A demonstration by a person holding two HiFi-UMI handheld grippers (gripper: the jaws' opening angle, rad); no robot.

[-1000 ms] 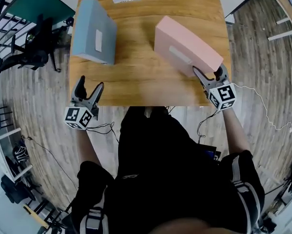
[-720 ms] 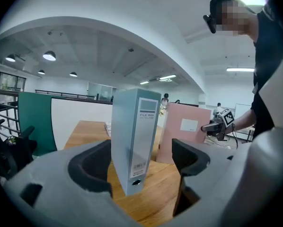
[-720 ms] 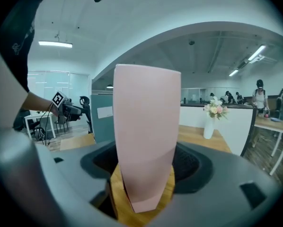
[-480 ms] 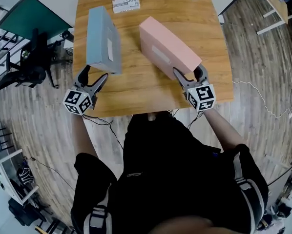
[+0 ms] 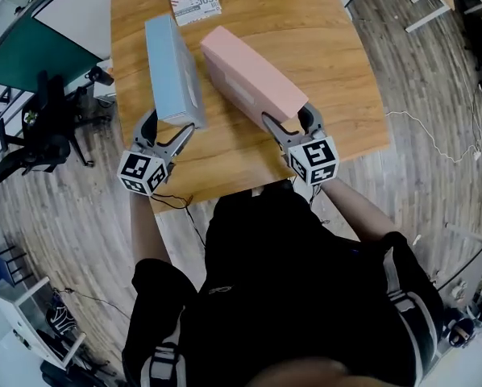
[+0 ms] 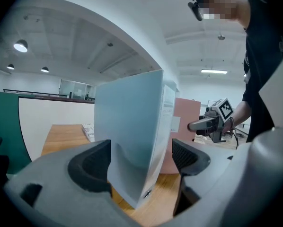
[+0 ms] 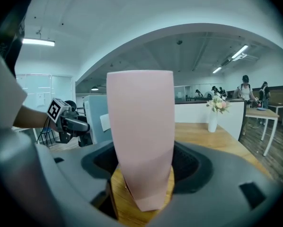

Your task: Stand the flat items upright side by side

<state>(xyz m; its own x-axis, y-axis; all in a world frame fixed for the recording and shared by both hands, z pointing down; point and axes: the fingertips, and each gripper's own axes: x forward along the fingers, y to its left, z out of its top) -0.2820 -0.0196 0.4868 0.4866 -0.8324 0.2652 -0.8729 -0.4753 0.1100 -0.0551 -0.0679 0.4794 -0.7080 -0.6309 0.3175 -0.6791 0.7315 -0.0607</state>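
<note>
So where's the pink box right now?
In the head view the pink box stands on its edge on the wooden table, just right of the blue box, with its near end clamped in the right gripper.

person in black short-sleeved top (image 5: pixel 289 297) with pale side stripes (image 5: pixel 408 317); grey left gripper (image 5: pixel 170 123) and right gripper (image 5: pixel 286 114) each bear a black-and-white marker cube (image 5: pixel 314 159); thin dark cable (image 5: pixel 175 205).
</note>
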